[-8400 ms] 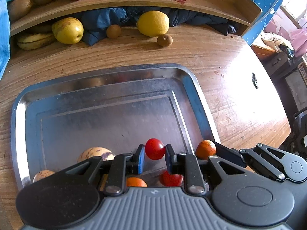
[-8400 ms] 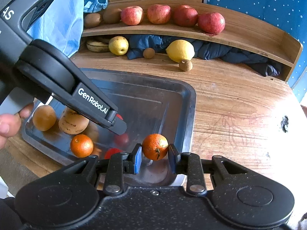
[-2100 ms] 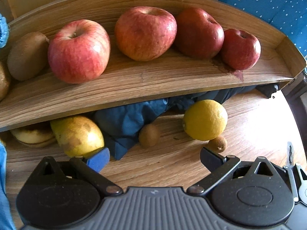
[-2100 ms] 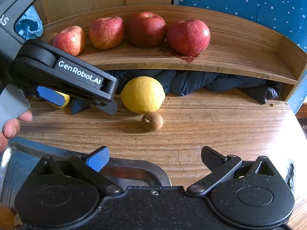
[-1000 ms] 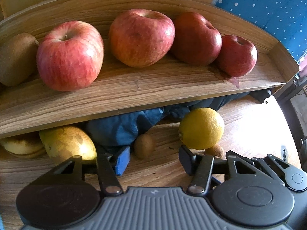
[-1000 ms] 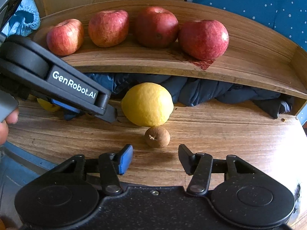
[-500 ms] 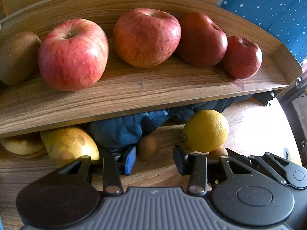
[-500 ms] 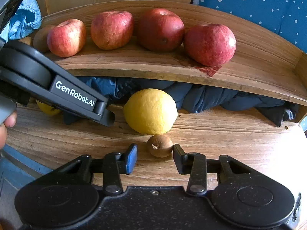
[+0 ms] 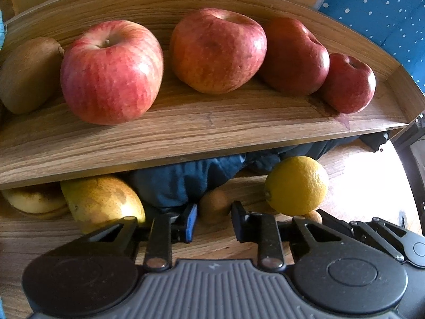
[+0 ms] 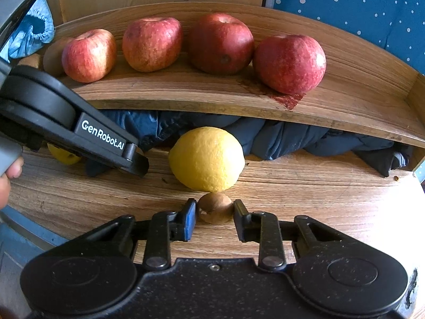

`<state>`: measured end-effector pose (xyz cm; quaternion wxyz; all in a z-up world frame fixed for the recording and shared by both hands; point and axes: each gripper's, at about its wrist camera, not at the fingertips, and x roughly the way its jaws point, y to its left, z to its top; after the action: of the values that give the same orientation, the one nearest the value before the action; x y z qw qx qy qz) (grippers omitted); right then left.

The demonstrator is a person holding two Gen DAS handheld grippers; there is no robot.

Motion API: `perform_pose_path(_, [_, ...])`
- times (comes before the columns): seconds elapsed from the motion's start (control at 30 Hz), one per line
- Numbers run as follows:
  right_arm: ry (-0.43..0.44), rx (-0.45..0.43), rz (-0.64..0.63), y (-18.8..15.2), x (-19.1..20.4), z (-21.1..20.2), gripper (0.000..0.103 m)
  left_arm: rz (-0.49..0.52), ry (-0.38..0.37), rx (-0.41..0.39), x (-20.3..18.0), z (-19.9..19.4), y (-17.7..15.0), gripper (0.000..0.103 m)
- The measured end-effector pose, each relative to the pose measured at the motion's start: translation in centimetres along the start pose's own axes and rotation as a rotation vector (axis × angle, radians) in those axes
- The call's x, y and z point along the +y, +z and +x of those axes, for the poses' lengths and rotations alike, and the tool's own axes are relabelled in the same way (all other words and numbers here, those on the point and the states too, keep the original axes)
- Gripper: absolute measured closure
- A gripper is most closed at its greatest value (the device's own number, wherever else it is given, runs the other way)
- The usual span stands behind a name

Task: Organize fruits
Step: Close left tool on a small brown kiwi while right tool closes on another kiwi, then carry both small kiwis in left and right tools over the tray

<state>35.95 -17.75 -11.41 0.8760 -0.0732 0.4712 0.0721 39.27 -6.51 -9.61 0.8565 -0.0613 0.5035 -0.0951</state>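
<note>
White "GenRobot.AI" lettering on left gripper (image 10: 138, 164) arm.

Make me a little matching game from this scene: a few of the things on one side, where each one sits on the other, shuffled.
Things:
1. lemon
2. red apples
3. dark blue cloth
4. small brown fruit

Places:
A. between the right gripper fingers
B. on the tabletop, just behind the small brown fruit
C. in a row on the wooden shelf
D. bunched up under the shelf

Pairs: 1-B, 2-C, 3-D, 4-A
</note>
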Motion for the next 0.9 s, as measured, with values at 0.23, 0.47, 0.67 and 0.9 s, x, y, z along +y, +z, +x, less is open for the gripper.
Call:
perform_pose_path(0.23, [0.005, 0.001, 0.011, -0.1, -0.5, 0.2, 0.072, -0.002, -0.001, -0.001, 0.4, 0.0, -0.4, 0.074])
perform_pose_path(0.47, [0.016, 0.003, 0.016, -0.3, -0.5, 0.0, 0.072, 0.008, -0.005, 0.002, -0.2, -0.4, -0.9, 0.074])
perform_pose_path(0.67, [0.026, -0.009, 0.016, -0.4, -0.5, -0.5, 0.072, 0.017, -0.012, 0.0, -1.0, -0.9, -1.5, 0.074])
perform_pose_path(0.9, [0.036, -0.03, 0.016, -1.0, -0.4, -1.7, 0.072, 0.026, -0.015, -0.007, -2.9, -1.9, -2.0, 0.074])
